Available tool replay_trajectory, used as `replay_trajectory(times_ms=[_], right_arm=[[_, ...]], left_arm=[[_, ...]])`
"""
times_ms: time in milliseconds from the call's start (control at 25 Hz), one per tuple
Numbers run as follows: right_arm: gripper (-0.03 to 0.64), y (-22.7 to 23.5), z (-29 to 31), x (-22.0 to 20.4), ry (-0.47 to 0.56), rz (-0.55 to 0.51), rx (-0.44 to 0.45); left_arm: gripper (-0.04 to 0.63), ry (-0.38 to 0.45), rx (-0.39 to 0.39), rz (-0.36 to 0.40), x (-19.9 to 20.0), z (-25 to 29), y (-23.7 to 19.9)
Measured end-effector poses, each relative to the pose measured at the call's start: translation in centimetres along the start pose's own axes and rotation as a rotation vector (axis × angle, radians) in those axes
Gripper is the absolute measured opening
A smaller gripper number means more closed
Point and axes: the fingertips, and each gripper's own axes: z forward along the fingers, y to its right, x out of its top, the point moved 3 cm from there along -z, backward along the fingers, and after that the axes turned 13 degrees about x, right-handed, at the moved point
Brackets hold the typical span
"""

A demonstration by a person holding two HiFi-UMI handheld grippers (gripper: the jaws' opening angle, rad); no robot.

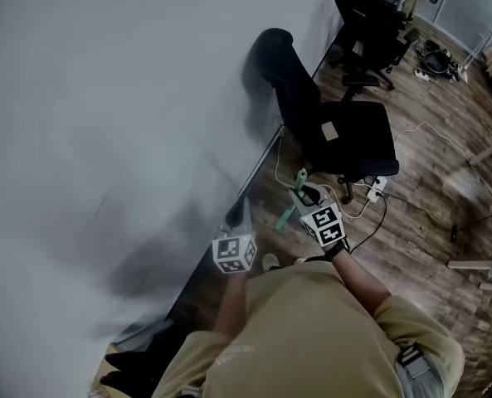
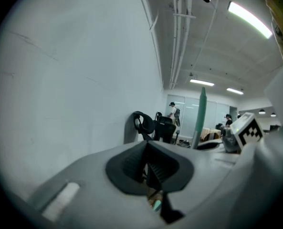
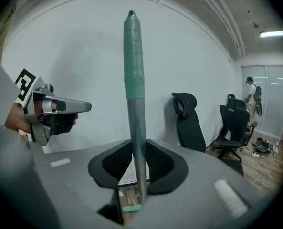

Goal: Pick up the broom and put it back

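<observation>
The broom's handle (image 3: 134, 80) is a silver shaft with a green grip at the top, and it stands upright between my right gripper's (image 3: 139, 151) pads. My right gripper is shut on it. In the head view the right gripper (image 1: 308, 196) holds the handle's green tip (image 1: 300, 177) over the wood floor, close to the wall. The broom's head is hidden. My left gripper (image 1: 237, 218) hangs to the left of it, apart from the broom. In the left gripper view, the left gripper (image 2: 148, 151) has its pads together with nothing between them, and the green handle (image 2: 201, 113) rises at the right.
A white wall (image 1: 104, 98) fills the left. A black office chair (image 1: 337, 131) stands against it just beyond the grippers, with a second chair (image 1: 370, 23) farther back. White cables and a power strip (image 1: 377, 187) lie on the floor under the near chair.
</observation>
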Motion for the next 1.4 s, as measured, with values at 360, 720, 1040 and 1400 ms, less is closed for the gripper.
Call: replay_trajectory(times_ms=[360, 720, 1040, 1400], right_arm=[[0.087, 1.4, 2.5, -1.8, -0.025, 0.088, -0.035], [0.087, 2.7, 9.2, -8.4, -0.177, 0.124, 0.059], [0.087, 4.2, 15.6, -15.0, -0.324, 0.157, 0.143], [0.087, 6.4, 21.1, -21.4, -0.444, 0.224, 0.177]], left_arm=[[0.002, -0.067, -0.026, -0.077, -4.2, 1.5, -2.8], [0.002, -0.166, 0.03, -0.109, -8.2, 5.2, -4.2], [0.002, -0.298, 0.097, -0.067, -13.6, 8.7, -4.6], [0.002, -0.417, 0.174, -0.077, -19.5, 11.4, -7.2]])
